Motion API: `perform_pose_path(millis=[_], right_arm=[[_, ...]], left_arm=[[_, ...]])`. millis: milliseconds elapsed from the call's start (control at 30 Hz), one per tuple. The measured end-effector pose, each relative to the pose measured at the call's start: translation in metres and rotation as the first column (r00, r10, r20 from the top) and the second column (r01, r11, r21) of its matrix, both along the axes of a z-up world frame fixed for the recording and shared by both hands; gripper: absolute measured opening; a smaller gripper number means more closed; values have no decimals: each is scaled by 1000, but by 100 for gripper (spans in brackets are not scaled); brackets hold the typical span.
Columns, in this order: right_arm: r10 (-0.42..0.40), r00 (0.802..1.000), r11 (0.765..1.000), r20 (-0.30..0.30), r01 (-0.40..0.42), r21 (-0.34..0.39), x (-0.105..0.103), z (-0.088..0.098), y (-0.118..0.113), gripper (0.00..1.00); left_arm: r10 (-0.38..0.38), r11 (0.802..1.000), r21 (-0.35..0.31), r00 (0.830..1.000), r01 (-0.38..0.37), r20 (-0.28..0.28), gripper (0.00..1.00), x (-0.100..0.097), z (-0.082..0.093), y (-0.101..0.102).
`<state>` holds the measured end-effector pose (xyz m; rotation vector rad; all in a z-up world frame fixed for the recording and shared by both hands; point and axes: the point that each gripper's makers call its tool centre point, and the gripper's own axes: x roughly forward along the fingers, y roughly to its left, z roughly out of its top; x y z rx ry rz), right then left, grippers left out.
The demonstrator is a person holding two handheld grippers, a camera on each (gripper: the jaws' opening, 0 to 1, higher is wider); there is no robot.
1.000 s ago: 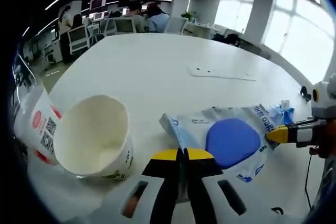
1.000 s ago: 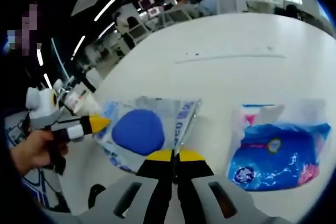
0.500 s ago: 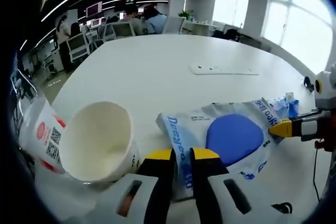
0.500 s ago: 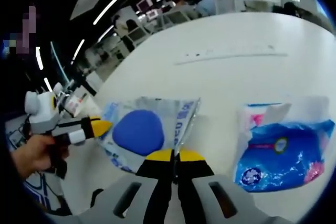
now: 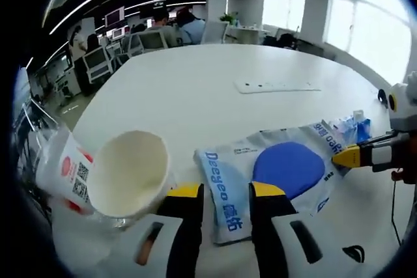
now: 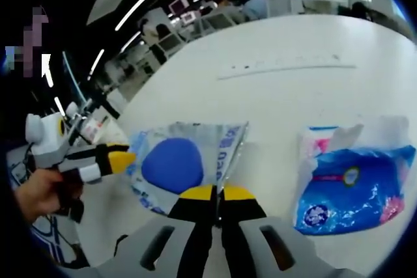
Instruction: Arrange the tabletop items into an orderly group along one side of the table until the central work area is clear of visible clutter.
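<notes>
**While one gripper pinches the pouch, the other stands spread**

Because the silver pouch [image 5: 273, 174] with its blue oval lies low in the middle of the left gripper view, the right gripper [image 6: 217, 193] pinches its near edge between pressed-together jaws, probably to drag it aside. The left gripper [image 5: 225, 190] stands spread, the pouch's other end between its jaws. A white cup [image 5: 130, 174] lies tipped at lower left; a blue tissue pack [image 6: 352, 187] sits at right. The white table [image 5: 195, 76] stretches toward office desks and seated people.
</notes>
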<state>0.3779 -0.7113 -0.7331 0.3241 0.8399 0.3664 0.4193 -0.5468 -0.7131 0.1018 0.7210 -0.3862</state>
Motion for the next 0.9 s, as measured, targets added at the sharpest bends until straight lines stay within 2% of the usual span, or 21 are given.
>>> perform_pose_path(millis=[267, 567, 900], right_arm=[[-17, 1000, 1000, -4, 17, 6, 0, 0, 0, 0], [-26, 1000, 999, -15, 27, 18, -2, 0, 2, 1], [-44, 999, 999, 26, 44, -22, 4, 9, -11, 17]], left_arm=[[-7, 1000, -19, 1000, 8, 8, 29, 2, 6, -5], [-27, 999, -19, 1000, 27, 10, 29, -14, 9, -9], [-21, 999, -31, 1000, 21, 11, 29, -30, 9, -5]])
